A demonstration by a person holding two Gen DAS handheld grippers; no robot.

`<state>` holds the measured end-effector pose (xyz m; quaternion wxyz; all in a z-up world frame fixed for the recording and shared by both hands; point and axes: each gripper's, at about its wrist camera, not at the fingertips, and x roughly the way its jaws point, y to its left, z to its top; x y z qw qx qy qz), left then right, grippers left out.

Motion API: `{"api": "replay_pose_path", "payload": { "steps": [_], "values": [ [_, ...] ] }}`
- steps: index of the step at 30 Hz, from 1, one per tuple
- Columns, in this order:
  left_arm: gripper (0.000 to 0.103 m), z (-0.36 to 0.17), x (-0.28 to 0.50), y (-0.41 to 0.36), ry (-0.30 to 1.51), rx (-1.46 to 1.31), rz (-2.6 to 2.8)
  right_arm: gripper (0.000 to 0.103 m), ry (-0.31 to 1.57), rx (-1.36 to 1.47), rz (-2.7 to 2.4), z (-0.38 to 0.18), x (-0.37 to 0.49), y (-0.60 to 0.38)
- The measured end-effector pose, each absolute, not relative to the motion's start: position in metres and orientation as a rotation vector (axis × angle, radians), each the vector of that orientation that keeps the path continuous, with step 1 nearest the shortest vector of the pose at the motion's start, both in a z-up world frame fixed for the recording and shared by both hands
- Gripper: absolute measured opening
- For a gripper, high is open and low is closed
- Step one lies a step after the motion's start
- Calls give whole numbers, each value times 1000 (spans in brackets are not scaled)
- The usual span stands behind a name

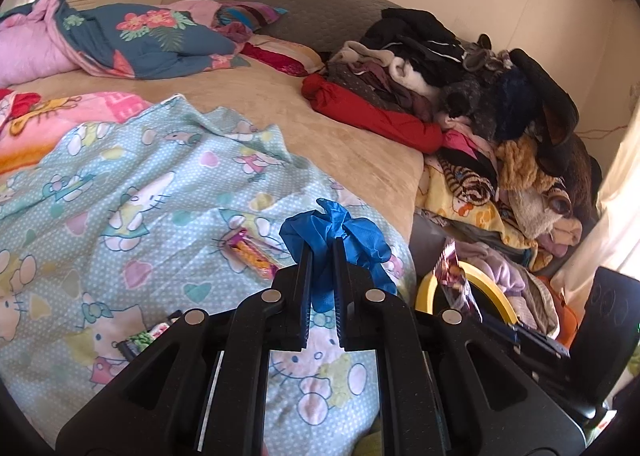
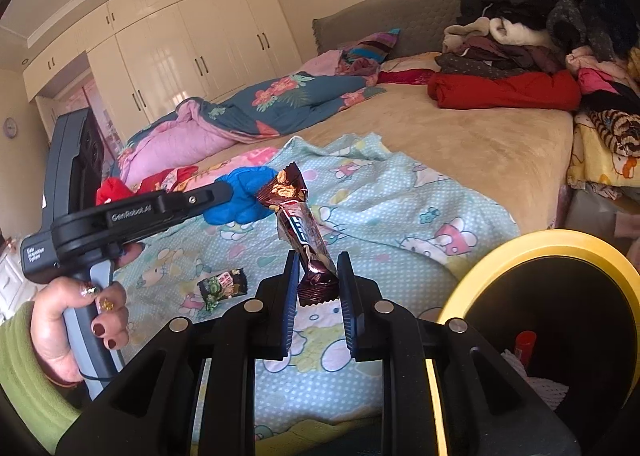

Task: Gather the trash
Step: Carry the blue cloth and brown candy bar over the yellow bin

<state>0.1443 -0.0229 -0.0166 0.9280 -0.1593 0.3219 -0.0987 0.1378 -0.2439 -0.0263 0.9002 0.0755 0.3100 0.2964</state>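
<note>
My left gripper point(image 1: 322, 246) is shut on a crumpled blue glove point(image 1: 334, 230) and holds it above the bed; the glove also shows in the right wrist view point(image 2: 240, 195). My right gripper point(image 2: 318, 262) is shut on a brown snack wrapper point(image 2: 298, 215), held upright above the bed beside the yellow-rimmed trash bin point(image 2: 532, 242). The wrapper point(image 1: 454, 276) and bin rim point(image 1: 488, 280) show at the right in the left wrist view. A pink-orange wrapper point(image 1: 252, 254) and a green-black wrapper point(image 2: 222, 288) lie on the Hello Kitty sheet point(image 1: 140, 195).
A pile of clothes point(image 1: 472, 67) covers the bed's right side, with more stacked beside the bed point(image 1: 520, 191). A floral quilt point(image 1: 132, 35) lies at the bed's far left. The bin holds some trash, including a red item point(image 2: 525, 342). White wardrobes point(image 2: 180, 47) stand behind.
</note>
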Motion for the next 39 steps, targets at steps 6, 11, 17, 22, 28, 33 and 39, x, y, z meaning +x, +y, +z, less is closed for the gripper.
{"api": "replay_pose_path", "payload": {
  "steps": [6, 11, 17, 22, 28, 33, 39],
  "values": [
    [5, -18, 145, -42, 670, -297, -233, 19, 641, 189, 576, -25, 140, -264],
    [5, -20, 145, -60, 678, -271, -264, 19, 647, 207, 534, -24, 145, -280],
    [5, -20, 146, -78, 683, -246, -295, 19, 658, 241, 486, -26, 148, -303],
    [5, -20, 145, -92, 688, -226, -324, 19, 657, 278, 442, -27, 151, -325],
    [5, -22, 143, -115, 697, -197, -365, 19, 655, 316, 391, -29, 153, -350],
    [5, -23, 142, -133, 705, -173, -399, 19, 655, 338, 348, -32, 154, -369],
    [5, -25, 140, -149, 712, -149, -433, 19, 659, 361, 303, -38, 154, -388]
  ]
}}
